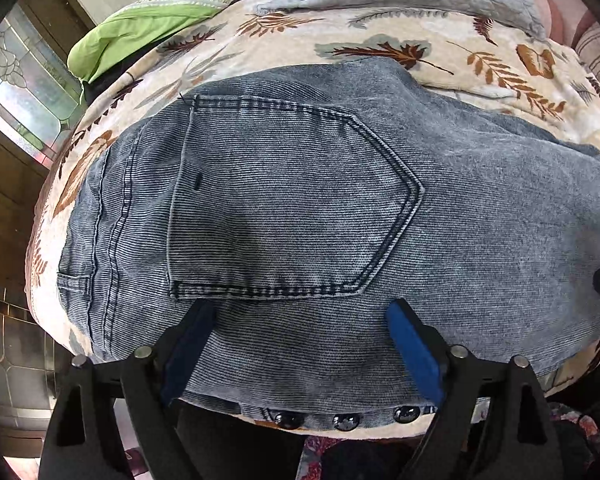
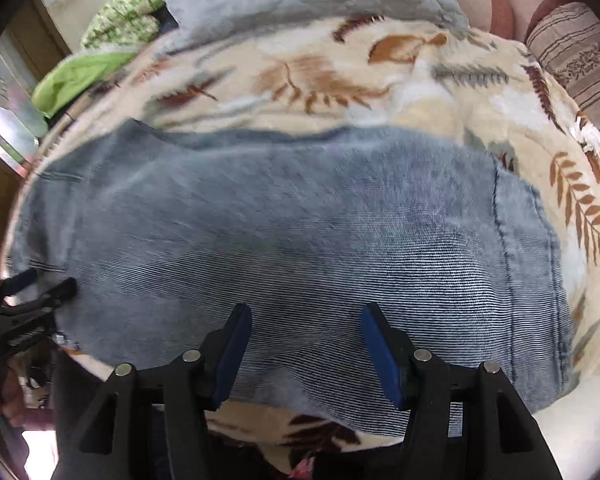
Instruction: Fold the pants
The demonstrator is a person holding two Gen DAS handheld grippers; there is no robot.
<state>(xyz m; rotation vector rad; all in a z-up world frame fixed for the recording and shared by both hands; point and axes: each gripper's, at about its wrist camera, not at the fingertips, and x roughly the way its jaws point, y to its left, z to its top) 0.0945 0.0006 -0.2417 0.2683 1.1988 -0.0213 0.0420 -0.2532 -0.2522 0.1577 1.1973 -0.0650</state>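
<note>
Denim pants (image 1: 300, 208) lie flat on a leaf-patterned blanket (image 1: 380, 40), back pocket (image 1: 284, 200) up, in the left wrist view; the left gripper (image 1: 300, 312) hangs over them, jaws wide and holding nothing. From the right wrist, blurred, the same pants (image 2: 292, 232) spread across the blanket (image 2: 340, 76), and the right gripper (image 2: 306, 316) stands wide apart above the cloth, holding nothing, with the left gripper (image 2: 44, 284) at the pants' left edge.

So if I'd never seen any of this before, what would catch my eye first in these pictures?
Probably the faded blue jeans spread flat across the middle of a leaf-patterned blanket, back pocket facing up. Next, the two open blue-padded grippers at the near edge: the left gripper just below the pocket, the right gripper over the leg.
</note>
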